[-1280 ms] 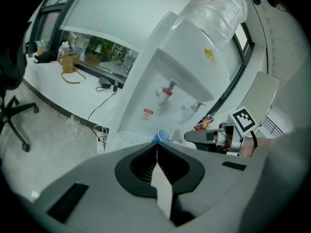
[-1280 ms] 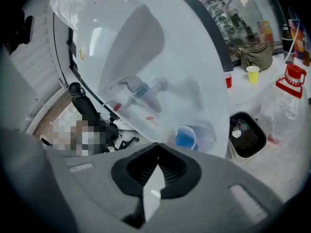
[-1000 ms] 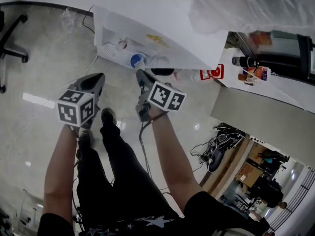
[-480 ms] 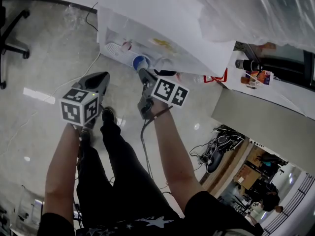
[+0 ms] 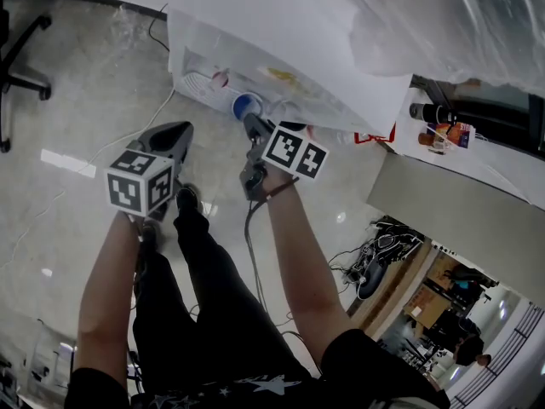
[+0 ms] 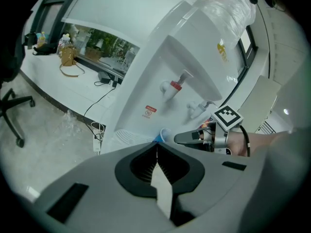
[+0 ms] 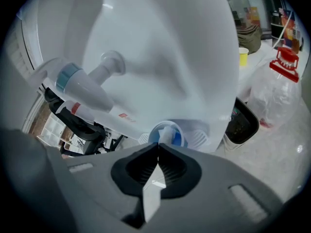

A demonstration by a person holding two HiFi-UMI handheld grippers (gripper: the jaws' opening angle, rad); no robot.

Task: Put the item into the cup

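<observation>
well, left gripper (image 5: 179, 129) hangs over the floor (image 5: 85, 83) beside the person's leg (image 5: 196, 245), fingers pressed together on nothing. right gripper (image 5: 252, 123), fingers likewise closed and empty, points at the blue cup (image 5: 247, 105) just beside its tip. the cup sits on the drip tray (image 7: 200, 139) of the white water dispenser (image 5: 281, 49).

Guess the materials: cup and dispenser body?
Cup: likely paper or thin plastic; blue outside, matte white inside, thin rim. Dispenser: likely moulded plastic, smooth white, slightly glossy; soft highlights on its rounded panels.
</observation>
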